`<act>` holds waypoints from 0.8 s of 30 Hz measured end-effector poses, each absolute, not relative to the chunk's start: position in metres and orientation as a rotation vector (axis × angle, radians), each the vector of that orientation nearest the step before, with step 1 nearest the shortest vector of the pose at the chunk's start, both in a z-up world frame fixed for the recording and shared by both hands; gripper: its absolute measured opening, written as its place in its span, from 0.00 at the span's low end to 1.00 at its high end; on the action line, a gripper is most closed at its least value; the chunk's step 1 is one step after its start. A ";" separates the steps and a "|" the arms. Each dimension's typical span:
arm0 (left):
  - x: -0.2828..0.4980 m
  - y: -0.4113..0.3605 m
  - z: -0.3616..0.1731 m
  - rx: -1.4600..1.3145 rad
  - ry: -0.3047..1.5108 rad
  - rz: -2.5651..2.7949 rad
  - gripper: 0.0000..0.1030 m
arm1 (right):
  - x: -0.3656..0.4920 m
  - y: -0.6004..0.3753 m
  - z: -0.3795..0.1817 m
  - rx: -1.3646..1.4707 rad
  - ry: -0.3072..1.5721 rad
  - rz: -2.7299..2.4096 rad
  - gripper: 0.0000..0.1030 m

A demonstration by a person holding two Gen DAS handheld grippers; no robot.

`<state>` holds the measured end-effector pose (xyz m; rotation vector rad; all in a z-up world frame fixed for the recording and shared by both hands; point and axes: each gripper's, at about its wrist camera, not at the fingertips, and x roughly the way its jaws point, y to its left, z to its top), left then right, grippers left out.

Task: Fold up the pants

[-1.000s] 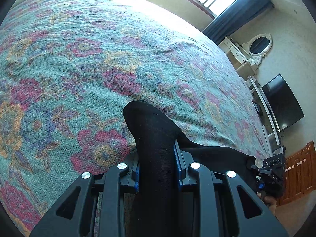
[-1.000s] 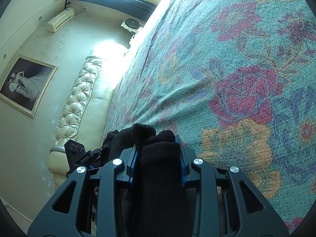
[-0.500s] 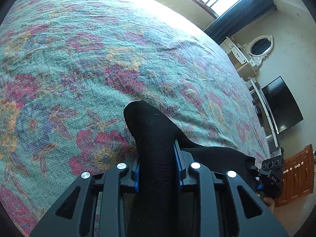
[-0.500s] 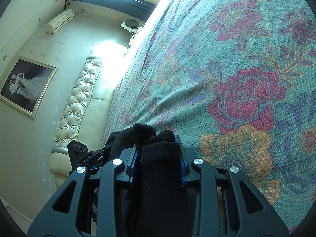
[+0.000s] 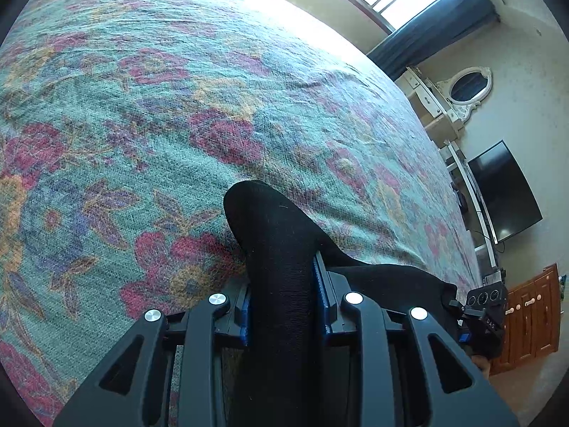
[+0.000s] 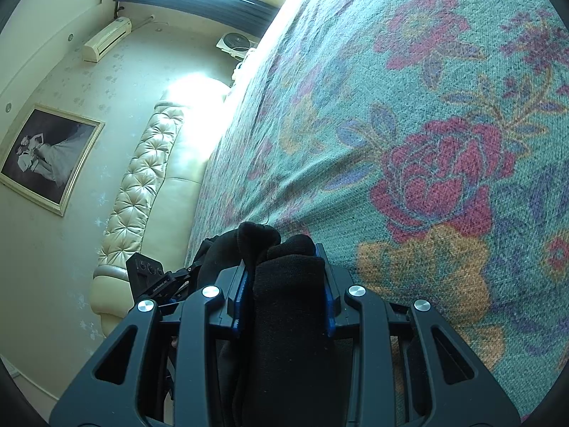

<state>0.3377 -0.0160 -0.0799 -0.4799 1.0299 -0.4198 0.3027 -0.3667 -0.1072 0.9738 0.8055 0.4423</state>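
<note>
The black pants [image 5: 277, 235] are bunched between the fingers of my left gripper [image 5: 282, 295], which is shut on them above the floral bedspread [image 5: 177, 106]. More black cloth stretches right toward the other gripper [image 5: 483, 316]. In the right wrist view my right gripper [image 6: 284, 284] is shut on another thick bunch of the pants [image 6: 284, 284], held over the bedspread [image 6: 426, 106]. The left gripper [image 6: 153, 277] shows to the left of it, with cloth between. Most of the pants lies hidden under the grippers.
A padded cream headboard [image 6: 142, 185] and a framed picture [image 6: 46, 156] lie left of the bed. A window with dark curtains [image 5: 426, 10], a dresser with an oval mirror [image 5: 462, 89], a television [image 5: 505, 192] and wooden doors [image 5: 533, 320] stand beyond the bed's right edge.
Both grippers have drifted a little forward over the bedspread, the pants still held. The floral pattern has slid slightly in both views.
</note>
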 end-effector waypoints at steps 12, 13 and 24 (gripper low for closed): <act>0.339 -0.015 -0.085 -0.488 1.046 -0.444 0.38 | 0.301 -0.366 -0.106 0.958 0.827 0.444 0.34; 0.339 -0.014 -0.085 -0.486 1.045 -0.449 0.40 | 0.301 -0.365 -0.106 0.955 0.832 0.443 0.34; 0.337 -0.001 -0.088 -0.564 1.050 -0.517 0.58 | 0.298 -0.358 -0.091 0.963 0.818 0.451 0.58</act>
